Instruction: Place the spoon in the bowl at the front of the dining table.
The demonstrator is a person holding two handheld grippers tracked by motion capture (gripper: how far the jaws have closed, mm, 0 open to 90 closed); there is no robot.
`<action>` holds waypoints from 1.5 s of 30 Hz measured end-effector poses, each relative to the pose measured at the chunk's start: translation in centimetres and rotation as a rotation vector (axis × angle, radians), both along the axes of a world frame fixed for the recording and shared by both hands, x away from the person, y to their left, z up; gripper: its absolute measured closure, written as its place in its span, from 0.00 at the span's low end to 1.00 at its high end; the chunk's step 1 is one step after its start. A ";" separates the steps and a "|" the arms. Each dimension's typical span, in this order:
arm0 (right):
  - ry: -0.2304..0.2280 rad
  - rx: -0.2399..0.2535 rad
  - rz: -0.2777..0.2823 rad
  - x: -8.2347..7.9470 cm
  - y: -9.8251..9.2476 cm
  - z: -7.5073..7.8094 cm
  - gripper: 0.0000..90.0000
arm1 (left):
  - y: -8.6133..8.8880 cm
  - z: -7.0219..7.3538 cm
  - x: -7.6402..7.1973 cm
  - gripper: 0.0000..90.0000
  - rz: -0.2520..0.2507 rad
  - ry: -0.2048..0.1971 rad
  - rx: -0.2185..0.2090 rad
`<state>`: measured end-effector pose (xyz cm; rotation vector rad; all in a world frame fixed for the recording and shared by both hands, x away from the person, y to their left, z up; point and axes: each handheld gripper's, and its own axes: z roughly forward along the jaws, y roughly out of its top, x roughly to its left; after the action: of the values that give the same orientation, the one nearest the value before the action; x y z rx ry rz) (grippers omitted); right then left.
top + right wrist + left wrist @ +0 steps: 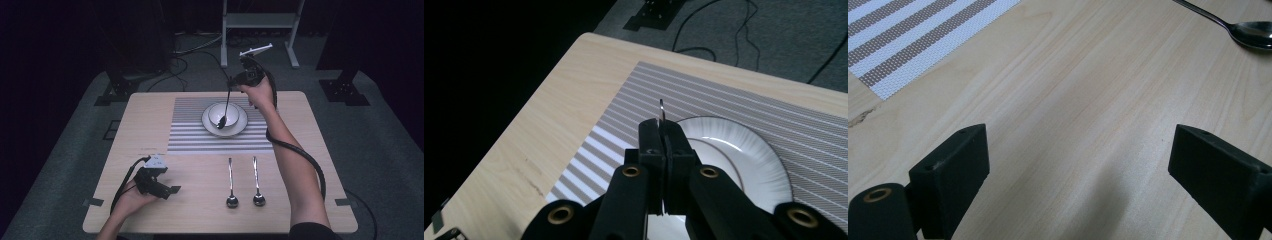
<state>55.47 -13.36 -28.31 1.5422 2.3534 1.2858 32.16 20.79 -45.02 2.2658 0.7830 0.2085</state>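
The spoon (224, 109) hangs steeply from the right gripper (235, 82), its handle pinched near the top between jaws pressed flat together, its dark bowl end down inside the white bowl (223, 115). In the right gripper view the thin handle tip (662, 111) pokes up between the closed pads. The white bowl sits on a white plate (241, 125), and the plate rests on the striped placemat (190, 125) at the far middle of the table (150, 110). The step in hand looks like setting the spoon into the bowl. To do it well, the spoon end should settle against the bowl's bottom and the handle lean onto the rim before the pinch is let go, so it neither clatters nor tips the bowl. Nearer the person than the bowl, off the mat, two more spoons (231, 182) (257, 181) lie side by side, bowl ends toward the person. Well to the left of them the left gripper (172, 190) rests low on the table, jaws spread wide with nothing between them.
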 end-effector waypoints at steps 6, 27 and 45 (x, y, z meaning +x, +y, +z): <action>-0.003 -0.012 -0.040 0.6 -0.3 0.3 0.98 | 0.0 0.0 0.0 0.09 0.000 -0.001 -0.003; -0.018 -0.029 -0.145 1.9 -0.5 -1.5 0.98 | -0.3 -0.3 -0.1 0.09 -0.012 0.005 0.015; 0.025 -0.074 -0.144 1.3 -1.9 -4.9 0.97 | -0.3 -0.5 0.0 0.09 -0.013 0.008 0.023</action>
<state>56.81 -15.29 -33.23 1.6794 2.2291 1.1430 32.14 20.45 -45.48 2.2945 0.7733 0.2035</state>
